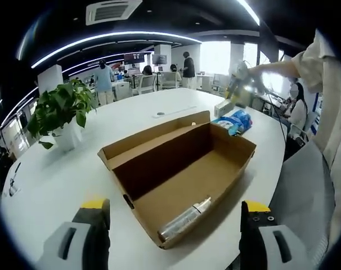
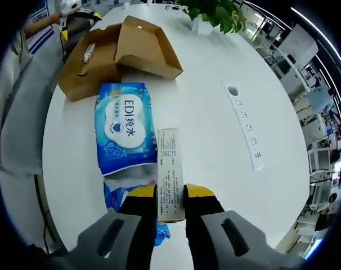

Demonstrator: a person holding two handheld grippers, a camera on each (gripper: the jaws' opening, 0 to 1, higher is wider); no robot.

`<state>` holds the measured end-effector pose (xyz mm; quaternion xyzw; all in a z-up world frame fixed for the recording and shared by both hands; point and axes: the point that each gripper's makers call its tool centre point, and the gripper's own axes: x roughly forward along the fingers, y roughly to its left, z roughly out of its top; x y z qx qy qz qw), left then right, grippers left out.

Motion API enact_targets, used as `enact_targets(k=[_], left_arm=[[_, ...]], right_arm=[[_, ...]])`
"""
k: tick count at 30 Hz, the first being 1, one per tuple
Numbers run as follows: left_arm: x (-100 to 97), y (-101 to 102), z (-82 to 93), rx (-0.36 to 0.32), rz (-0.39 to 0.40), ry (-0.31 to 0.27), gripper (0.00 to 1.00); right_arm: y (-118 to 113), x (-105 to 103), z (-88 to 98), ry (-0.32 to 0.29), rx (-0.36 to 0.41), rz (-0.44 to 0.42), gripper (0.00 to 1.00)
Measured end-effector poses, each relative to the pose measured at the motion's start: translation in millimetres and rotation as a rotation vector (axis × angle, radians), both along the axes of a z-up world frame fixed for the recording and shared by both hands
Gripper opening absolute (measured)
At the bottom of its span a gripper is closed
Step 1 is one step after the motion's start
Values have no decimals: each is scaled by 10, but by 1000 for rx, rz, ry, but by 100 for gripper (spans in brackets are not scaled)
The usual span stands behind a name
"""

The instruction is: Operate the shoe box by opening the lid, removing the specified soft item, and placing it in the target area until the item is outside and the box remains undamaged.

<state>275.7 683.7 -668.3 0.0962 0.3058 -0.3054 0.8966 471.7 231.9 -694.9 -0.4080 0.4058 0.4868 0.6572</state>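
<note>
Right gripper (image 2: 170, 198) is squeezing a long white carton with small print (image 2: 170, 169) between its yellow-tipped jaws, low over the round white table (image 2: 215, 101). Left gripper (image 1: 176, 216) is hanging open with nothing in it, just in front of the brown cardboard shoe box (image 1: 182, 174).

The box is sitting open on the table with its lid folded back. A shiny silver tube (image 1: 184, 218) is lying inside, at the near end. A blue soft pack of wipes (image 2: 124, 126) is lying outside, just beside the box. A green leafy plant in a white pot (image 1: 61, 115) is standing well apart from the box.
</note>
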Motion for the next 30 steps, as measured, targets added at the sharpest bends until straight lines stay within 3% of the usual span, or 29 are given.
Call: enact_targets(k=[11,27,30], left_arm=[[20,1,-5,8,4,6,98],[-4,9,-43,17,6,19,98],[-21,25,-54,15,13,22,98]], right_arm=[[-171,52,-226,33,-38,-12,15],[-492,33,-476,45,-183,78,15],[-497,44,-461,45,-173,75,16]])
